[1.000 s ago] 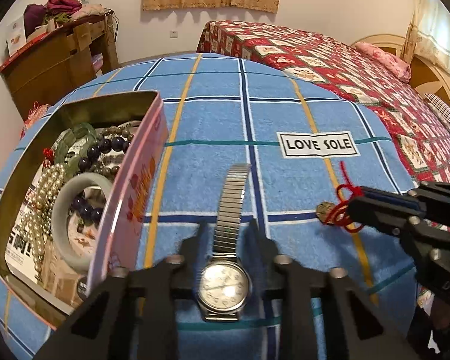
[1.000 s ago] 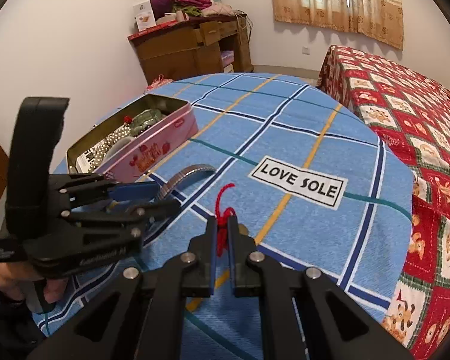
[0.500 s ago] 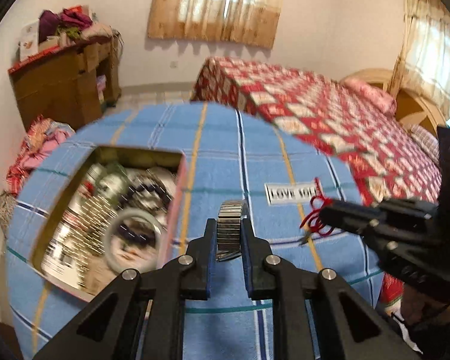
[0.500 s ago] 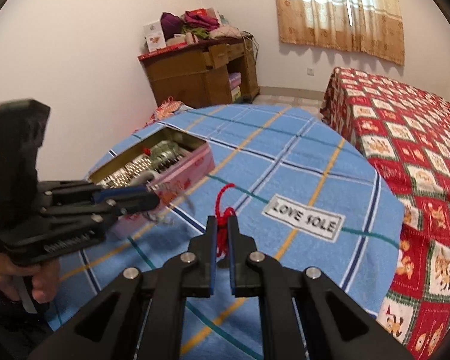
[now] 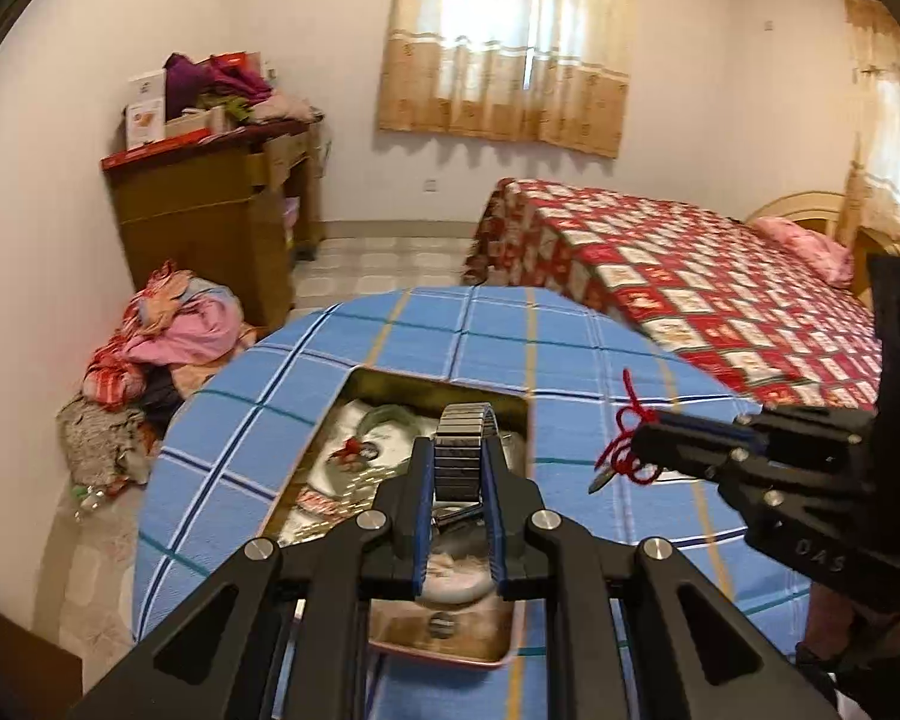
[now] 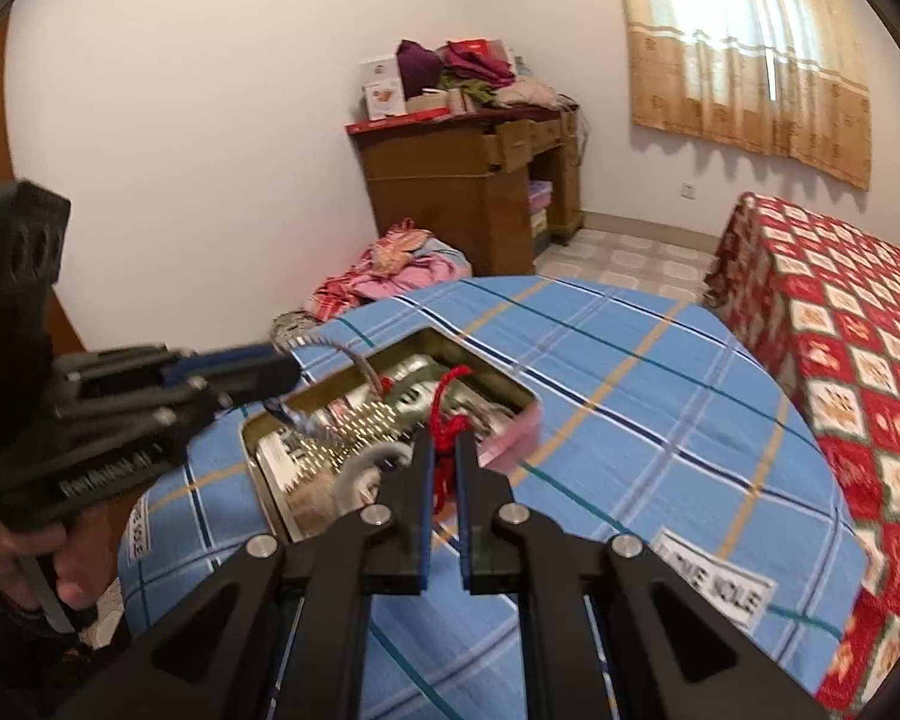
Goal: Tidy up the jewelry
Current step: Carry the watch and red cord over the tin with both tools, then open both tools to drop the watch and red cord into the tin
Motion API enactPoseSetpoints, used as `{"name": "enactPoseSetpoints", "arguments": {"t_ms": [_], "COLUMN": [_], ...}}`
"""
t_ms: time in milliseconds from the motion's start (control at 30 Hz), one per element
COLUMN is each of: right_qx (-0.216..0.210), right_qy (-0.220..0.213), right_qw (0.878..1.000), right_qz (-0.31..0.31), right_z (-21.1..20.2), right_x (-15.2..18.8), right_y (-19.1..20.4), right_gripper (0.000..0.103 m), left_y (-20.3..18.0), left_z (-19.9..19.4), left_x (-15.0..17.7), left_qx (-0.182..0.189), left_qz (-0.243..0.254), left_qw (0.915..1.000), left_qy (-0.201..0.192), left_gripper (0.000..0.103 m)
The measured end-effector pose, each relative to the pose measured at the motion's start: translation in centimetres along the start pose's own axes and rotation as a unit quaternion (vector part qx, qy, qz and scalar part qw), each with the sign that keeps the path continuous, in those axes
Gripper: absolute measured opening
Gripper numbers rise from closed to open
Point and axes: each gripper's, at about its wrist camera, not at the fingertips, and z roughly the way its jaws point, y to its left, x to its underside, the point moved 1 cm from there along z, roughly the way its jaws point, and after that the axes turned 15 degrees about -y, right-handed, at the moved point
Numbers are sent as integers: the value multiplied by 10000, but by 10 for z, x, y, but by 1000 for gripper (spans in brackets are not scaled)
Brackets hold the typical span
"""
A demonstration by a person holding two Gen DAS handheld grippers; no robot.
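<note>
The left gripper (image 5: 457, 468) sits low in the middle of its own view, its jaws pinched on a watch (image 5: 461, 450) by the metal strap, which arches up between the fingers. Directly behind and below it lies the open tin (image 5: 432, 381), a jumble of beads and bangles inside, on the blue checked cloth (image 5: 258, 420).

At the right of that view the right gripper (image 5: 633, 456) pokes in sideways, jaws closed tight on a red cord (image 5: 627, 450) with a small metal charm (image 5: 599, 482) dangling from it.

In the right wrist view the red cord loops up from between the closed fingers, in the middle of the frame, over the tin's near end. The left gripper reaches in from the left edge, the watch strap curving over the tin's far corner. A hand (image 6: 60, 564) grips its handle at the lower left.
</note>
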Motion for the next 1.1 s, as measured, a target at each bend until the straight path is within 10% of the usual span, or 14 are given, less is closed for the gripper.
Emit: {"name": "enactPoseSetpoints", "arguments": {"t_ms": [700, 767, 900, 967, 1100], "right_qx": [-310, -191, 78, 211, 294], "right_qy": [746, 718, 641, 566, 404], "right_qw": [9963, 9967, 9974, 9976, 9984], "right_qz": [-298, -318, -331, -328, -276], "right_z": [82, 79, 64, 57, 38], "right_x": [39, 40, 37, 34, 30], "right_y": [24, 21, 15, 12, 10], "right_gripper": [17, 35, 41, 65, 69], "left_y": [30, 29, 30, 30, 27], "left_z": [32, 30, 17, 12, 2], "left_x": [44, 43, 35, 31, 26], "left_qx": [-383, -401, -616, -589, -595], "left_qz": [-60, -63, -85, -90, -91], "left_qw": [9976, 9977, 9976, 9980, 9981], "left_qy": [582, 542, 294, 217, 137], "left_gripper": [16, 22, 69, 69, 69]}}
